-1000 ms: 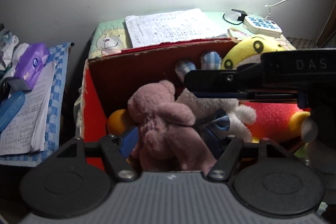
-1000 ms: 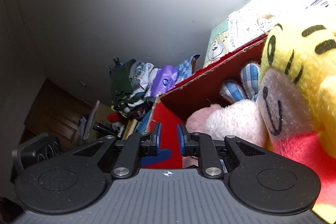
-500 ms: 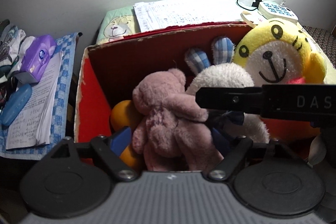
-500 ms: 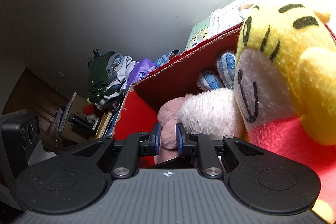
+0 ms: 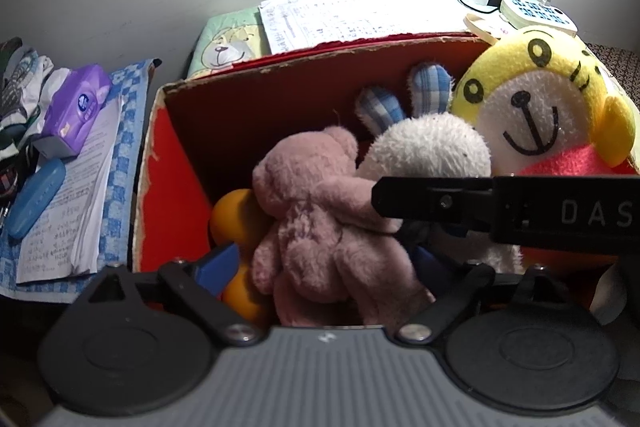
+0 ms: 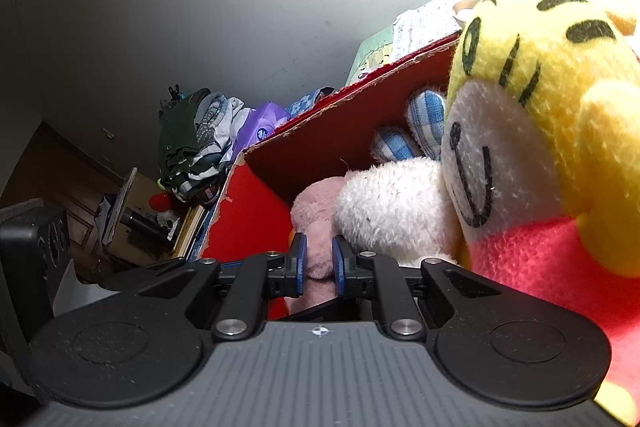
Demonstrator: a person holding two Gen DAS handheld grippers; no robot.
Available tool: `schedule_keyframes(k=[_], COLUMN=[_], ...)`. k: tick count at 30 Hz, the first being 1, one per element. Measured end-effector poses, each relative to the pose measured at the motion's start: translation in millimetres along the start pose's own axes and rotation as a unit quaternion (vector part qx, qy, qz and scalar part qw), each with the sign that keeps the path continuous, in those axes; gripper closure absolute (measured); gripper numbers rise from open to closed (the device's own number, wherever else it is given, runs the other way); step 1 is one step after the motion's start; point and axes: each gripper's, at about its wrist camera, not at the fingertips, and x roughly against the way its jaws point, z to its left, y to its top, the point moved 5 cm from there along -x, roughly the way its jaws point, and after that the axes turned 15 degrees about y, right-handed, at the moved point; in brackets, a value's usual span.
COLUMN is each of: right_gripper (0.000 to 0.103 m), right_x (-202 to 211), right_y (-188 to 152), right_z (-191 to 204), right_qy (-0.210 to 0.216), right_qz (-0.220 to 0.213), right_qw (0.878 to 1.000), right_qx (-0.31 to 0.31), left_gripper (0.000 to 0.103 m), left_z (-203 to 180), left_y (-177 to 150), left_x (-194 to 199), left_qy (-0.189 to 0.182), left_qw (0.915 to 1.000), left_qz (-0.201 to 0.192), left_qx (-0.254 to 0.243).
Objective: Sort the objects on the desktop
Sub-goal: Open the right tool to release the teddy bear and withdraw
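Since 1 s ago: left cam view has lifted/pulled back, yellow tiger plush [image 5: 536, 107] face now fully visible; R gripper bar has dropped lower across the frame. Right cam now sits closer to the box.

L gripper [image 5: 320, 267]: fingers spread wide, pink bear [image 5: 320, 227] sits between them. Contact w/ pads not clear, so can't tell if gripping; reads as open around it.

R gripper [image 6: 319, 263]: jaws nearly together, narrow gap, pink plush visible in/behind the gap. Can't tell if pinching it.

Bear is in the red cardboard box [image 5: 172, 187], left-centre, leaning on white bunny [image 5: 432, 151] w/ blue check ears. Tiger at right of box. Orange ball-shaped bits [image 5: 232, 215] below-left of bear.

Outside box: papers [image 5: 352, 19] behind on the surface, purple tissue pack [image 5: 76, 107] + blue case [image 5: 36, 199] left.
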Motion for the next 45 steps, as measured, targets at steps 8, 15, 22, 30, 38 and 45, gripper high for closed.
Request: schedule_keyframes(k=[8, 15, 22, 30, 38, 45], right_gripper=[0.092, 0.093, 0.095, 0.095, 0.095, 0.09], right_x=[-1.1, -1.9, -3.0, -6.1, -6.6, -3.0], right_y=[-1.0, -1.3, -2.5, -4.5, -4.7, -6.0], right_z=[0.4, 1.1, 2.8, 5.1, 6.0, 8.1], right_qy=[-0.008, -0.021, -0.036, -0.049, -0.048, -0.033], right_qz=[-0.001, -0.003, -0.002, 0.006, 0.007, 0.007], right_qw=[1.0, 0.999, 0.999, 0.997, 0.997, 0.998], right_qx=[0.013, 0.025, 0.036, 0.051, 0.053, 0.049], left_gripper=[0.007, 0.007, 0.007, 0.006, 0.006, 0.006], left_z=[-0.7, 0.2, 0.3, -2.2, -2.4, 0.8], left_y=[0.5, 0.0, -0.7, -5.8, -7.7, -8.3], left_x=[-1.4, -1.5, -1.3, 0.1, 0.9, 7.3], left_qy=[0.008, 0.013, 0.019, 0.037, 0.047, 0.05], left_qw=[1.0, 0.9999, 0.9998, 0.9993, 0.9987, 0.9979], left_qz=[0.003, 0.003, 0.003, 0.001, 0.008, 0.015], left_qx=[0.001, 0.005, 0.007, 0.009, 0.02, 0.038])
